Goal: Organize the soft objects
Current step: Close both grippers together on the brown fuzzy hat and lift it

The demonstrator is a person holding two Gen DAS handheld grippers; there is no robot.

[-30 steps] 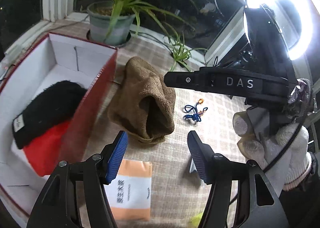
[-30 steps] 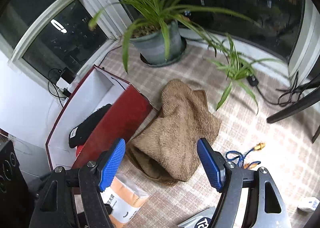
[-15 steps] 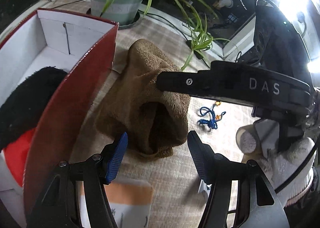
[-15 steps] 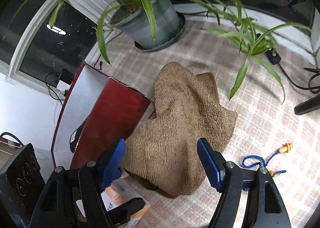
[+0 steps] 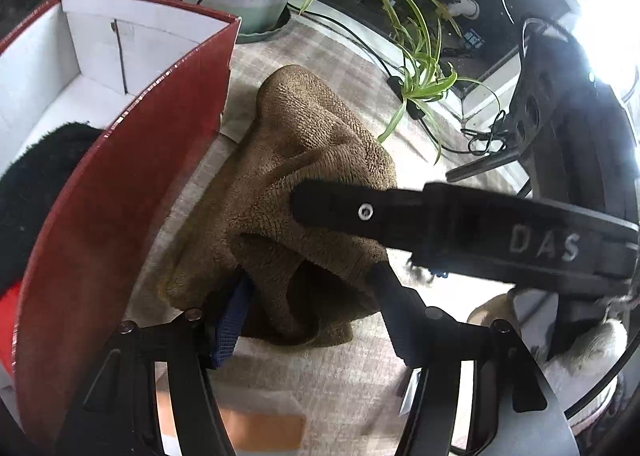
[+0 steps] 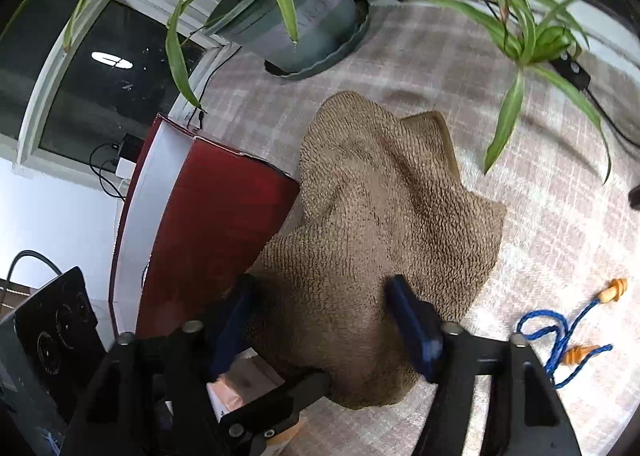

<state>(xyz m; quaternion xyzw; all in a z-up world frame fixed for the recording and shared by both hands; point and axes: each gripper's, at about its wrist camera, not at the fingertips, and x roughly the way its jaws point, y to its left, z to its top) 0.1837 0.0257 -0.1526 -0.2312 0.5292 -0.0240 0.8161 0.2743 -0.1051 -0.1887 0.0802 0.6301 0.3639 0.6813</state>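
Observation:
A brown fuzzy cloth lies crumpled on the checked table beside a red box. My left gripper straddles its near end; the jaws are closing, the cloth fills the gap and the pads only touch its flanks. My right gripper is also closing, and its blue pads dig into the near part of the brown cloth. One right finger crosses the left wrist view above the cloth. A black soft item and a red one lie in the box.
The red box wall stands just left of the cloth. A potted plant is behind, with leaves overhanging. Blue-corded earplugs lie to the right. An orange packet lies near the front. A gloved hand holds the right gripper.
Both grippers have come down and forward onto the brown cloth. The right jaws have narrowed clearly onto it; the left jaws only slightly. The cloth has not shifted.

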